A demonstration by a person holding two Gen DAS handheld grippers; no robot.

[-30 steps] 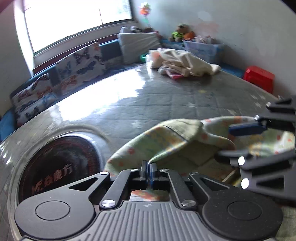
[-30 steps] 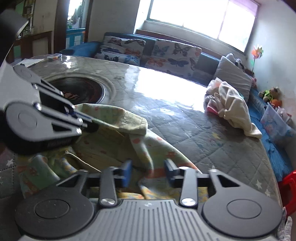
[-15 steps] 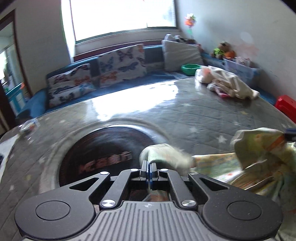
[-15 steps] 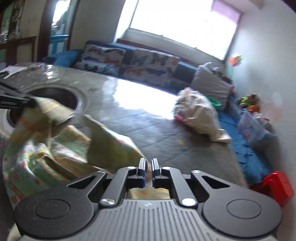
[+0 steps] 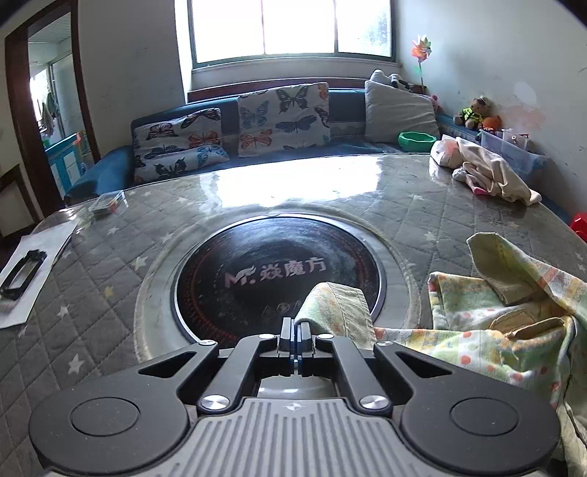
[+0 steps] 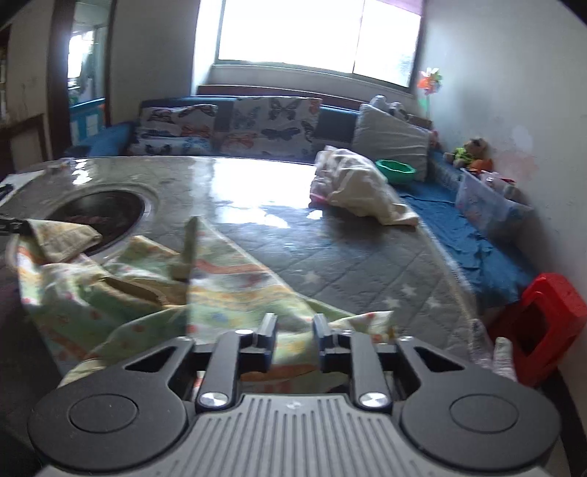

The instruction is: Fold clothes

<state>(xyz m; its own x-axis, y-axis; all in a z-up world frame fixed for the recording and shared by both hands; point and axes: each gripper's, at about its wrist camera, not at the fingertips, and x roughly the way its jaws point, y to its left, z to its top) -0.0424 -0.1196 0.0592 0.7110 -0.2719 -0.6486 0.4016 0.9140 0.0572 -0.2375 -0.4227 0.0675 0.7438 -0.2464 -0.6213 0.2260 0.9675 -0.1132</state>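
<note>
Left claw (image 5: 296,332) clamped tight on a ribbed cuff of the pastel printed garment (image 5: 488,330), holding it up over the black round hob plate (image 5: 256,271) set in the quilted bench (image 5: 422,216). Right claw (image 6: 294,332) jaws parted and opening, garment (image 6: 154,290) fabric lying loose between and under them, pads not pressing it. Rest of garment crumpled on the bench between the claws; cream clothes pile (image 5: 484,172) well apart at far edge.

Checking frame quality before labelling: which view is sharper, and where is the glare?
Left wrist view: sharp, fisheye-bent edges, window blown out, its glare on the table. Right wrist view: motion-blurred, worst on the garment; window and tabletop glare there too.
</note>
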